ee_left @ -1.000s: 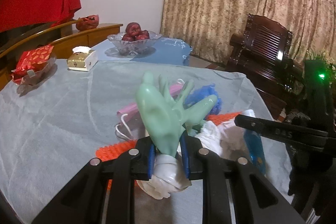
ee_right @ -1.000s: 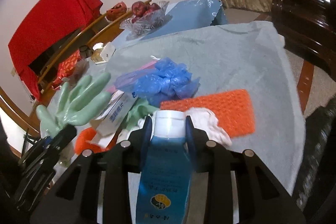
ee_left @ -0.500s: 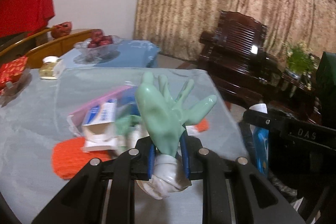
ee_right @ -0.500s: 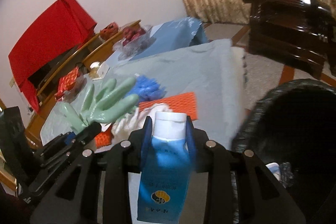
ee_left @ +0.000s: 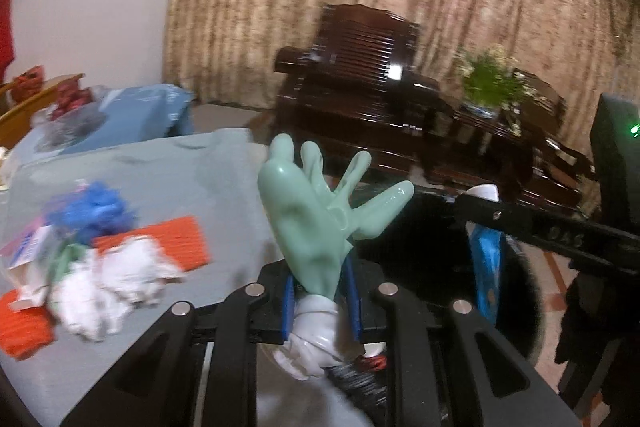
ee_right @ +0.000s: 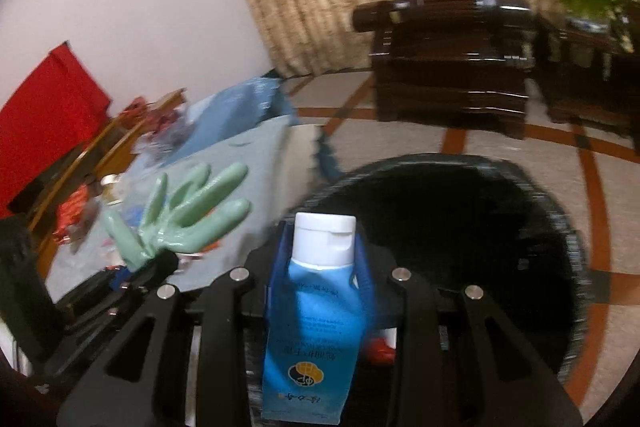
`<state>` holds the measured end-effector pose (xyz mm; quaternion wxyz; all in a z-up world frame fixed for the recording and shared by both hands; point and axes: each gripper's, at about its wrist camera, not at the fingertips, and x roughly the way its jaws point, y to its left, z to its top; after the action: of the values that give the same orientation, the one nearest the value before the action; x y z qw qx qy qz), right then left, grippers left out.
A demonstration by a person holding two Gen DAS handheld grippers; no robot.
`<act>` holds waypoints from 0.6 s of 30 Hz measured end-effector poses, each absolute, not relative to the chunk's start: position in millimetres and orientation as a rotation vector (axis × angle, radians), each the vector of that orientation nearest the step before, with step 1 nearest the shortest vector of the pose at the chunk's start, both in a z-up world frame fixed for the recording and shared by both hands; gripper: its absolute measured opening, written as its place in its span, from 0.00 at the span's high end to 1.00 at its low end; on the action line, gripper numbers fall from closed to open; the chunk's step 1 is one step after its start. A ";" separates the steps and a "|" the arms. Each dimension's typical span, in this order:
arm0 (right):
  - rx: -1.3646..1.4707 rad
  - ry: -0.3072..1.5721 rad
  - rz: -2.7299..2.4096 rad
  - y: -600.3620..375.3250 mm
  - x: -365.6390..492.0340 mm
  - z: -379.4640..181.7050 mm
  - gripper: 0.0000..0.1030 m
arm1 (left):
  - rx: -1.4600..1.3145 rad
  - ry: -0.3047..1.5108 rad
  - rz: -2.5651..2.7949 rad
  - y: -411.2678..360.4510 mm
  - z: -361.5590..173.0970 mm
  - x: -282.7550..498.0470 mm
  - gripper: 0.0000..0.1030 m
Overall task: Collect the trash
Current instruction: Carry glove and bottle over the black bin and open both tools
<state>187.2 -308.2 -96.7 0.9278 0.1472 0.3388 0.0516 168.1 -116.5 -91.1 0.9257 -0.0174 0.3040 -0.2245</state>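
My left gripper [ee_left: 319, 297] is shut on a pale green rubber glove [ee_left: 320, 211] with a white cuff; the glove stands up, fingers spread, at the table's right edge beside the bin. It also shows in the right wrist view [ee_right: 188, 219]. My right gripper [ee_right: 322, 259] is shut on a blue tube with a white cap [ee_right: 316, 307], held over the near rim of a black trash bin [ee_right: 560, 227]. The tube also shows in the left wrist view [ee_left: 486, 267]. The bin [ee_left: 432, 251] lies just ahead of the left gripper.
On the grey-clothed table [ee_left: 168, 171] lie crumpled white tissues [ee_left: 112, 279], an orange mesh sheet [ee_left: 176, 239], a blue plastic wad [ee_left: 90, 213] and a small carton [ee_left: 24, 251]. A dark wooden chair [ee_right: 448, 39] and a potted plant [ee_left: 490, 81] stand behind the bin.
Both grippers have swung right, away from the table's trash pile toward the black bin. The bin now fills the right wrist view. Both grips are unchanged.
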 end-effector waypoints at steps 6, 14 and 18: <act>0.311 0.714 0.006 -351.7 181.6 -122.8 0.71 | -0.018 0.641 -0.536 -164.0 -100.0 179.7 0.79; 0.335 0.774 -0.039 -371.3 180.0 -156.6 0.69 | -0.009 0.721 -0.599 -192.0 -121.0 187.7 0.62; 0.334 0.771 -0.067 -371.7 172.4 -158.2 0.55 | -0.011 0.692 -0.605 -185.9 -118.3 180.4 0.42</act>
<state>172.4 -371.7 -158.2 0.9125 0.1622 0.3741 -0.0327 180.4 -185.9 -118.3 0.8963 -0.0051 0.3338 -0.2920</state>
